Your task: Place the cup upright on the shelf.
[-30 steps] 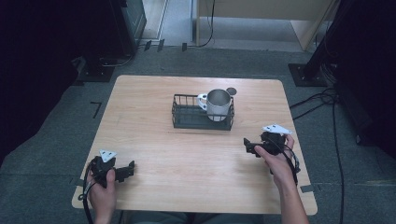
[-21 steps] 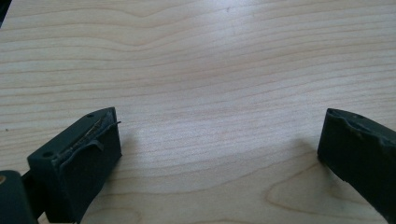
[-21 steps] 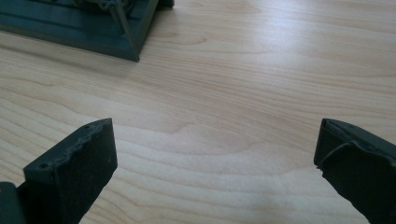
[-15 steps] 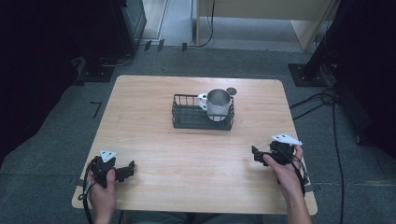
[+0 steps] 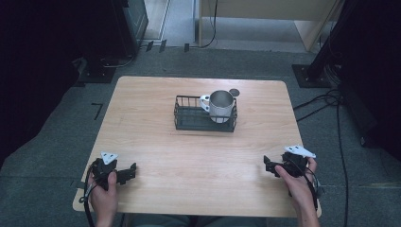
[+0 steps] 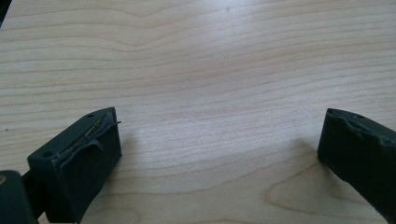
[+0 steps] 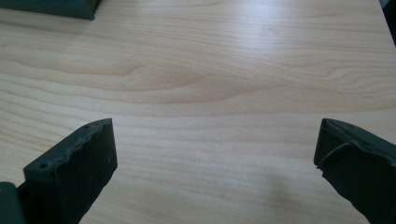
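While the metal mug stands in the wire basket near the tabletop's far edge, the left gripper and right gripper rest empty at the near corners, jaws wide open, apparently parked clear.

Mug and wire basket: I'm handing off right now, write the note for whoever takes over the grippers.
Left gripper: open, holding nothing, low at the near left edge of the table.
Right gripper: open, holding nothing, near the right edge.
The metal mug stands upright in the right end of the black wire basket at table centre; a small dark disc lies just behind the basket.
Done: mug sits in the basket.
Left: nothing obvious; judge whether the disc needs handling.
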Demonstrator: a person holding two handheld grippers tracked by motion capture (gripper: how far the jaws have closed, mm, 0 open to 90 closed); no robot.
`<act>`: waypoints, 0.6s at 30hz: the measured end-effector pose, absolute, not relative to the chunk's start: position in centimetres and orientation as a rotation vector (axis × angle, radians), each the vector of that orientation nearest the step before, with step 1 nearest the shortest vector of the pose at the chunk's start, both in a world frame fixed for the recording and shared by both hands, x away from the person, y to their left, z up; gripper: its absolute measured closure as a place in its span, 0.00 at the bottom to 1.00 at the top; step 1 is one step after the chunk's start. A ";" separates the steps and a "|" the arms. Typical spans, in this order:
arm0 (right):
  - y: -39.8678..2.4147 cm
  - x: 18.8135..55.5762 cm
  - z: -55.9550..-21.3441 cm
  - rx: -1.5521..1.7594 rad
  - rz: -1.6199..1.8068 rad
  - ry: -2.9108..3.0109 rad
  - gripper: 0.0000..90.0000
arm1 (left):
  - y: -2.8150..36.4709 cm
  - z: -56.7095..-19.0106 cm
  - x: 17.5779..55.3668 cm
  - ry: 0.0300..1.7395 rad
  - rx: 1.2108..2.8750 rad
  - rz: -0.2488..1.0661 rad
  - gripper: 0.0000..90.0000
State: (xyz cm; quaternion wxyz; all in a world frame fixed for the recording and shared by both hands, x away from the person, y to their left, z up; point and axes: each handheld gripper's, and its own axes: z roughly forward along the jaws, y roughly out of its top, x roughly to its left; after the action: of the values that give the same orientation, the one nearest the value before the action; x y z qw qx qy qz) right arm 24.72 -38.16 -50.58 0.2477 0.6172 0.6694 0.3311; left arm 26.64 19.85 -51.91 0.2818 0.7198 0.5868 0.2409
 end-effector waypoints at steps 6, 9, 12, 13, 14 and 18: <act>-38.9 23.5 -51.0 1.698 0.875 1.808 0.00 | 19.8 -51.9 26.6 1.572 1.928 0.645 0.00; -39.2 23.0 -51.1 1.701 0.862 1.803 0.00 | 19.8 -51.9 26.6 1.572 1.928 0.646 0.00; -39.4 22.6 -51.3 1.704 0.846 1.800 0.00 | 19.8 -51.9 26.6 1.572 1.928 0.646 0.00; -39.5 22.4 -51.3 1.706 0.847 1.798 0.00 | 19.8 -51.9 26.6 1.572 1.928 0.645 0.00; -39.5 22.3 -51.4 1.711 0.848 1.797 0.00 | 19.8 -51.9 26.6 1.572 1.928 0.646 0.00; -39.6 21.9 -51.6 1.723 0.836 1.797 0.00 | 19.8 -51.9 26.6 1.572 1.928 0.646 0.00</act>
State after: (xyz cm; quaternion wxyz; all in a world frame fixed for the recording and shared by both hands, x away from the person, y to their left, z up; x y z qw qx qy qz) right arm 21.92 -39.60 -51.64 0.2549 0.6344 0.6617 0.3078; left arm 26.64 19.84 -51.91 0.2819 0.7198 0.5869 0.2410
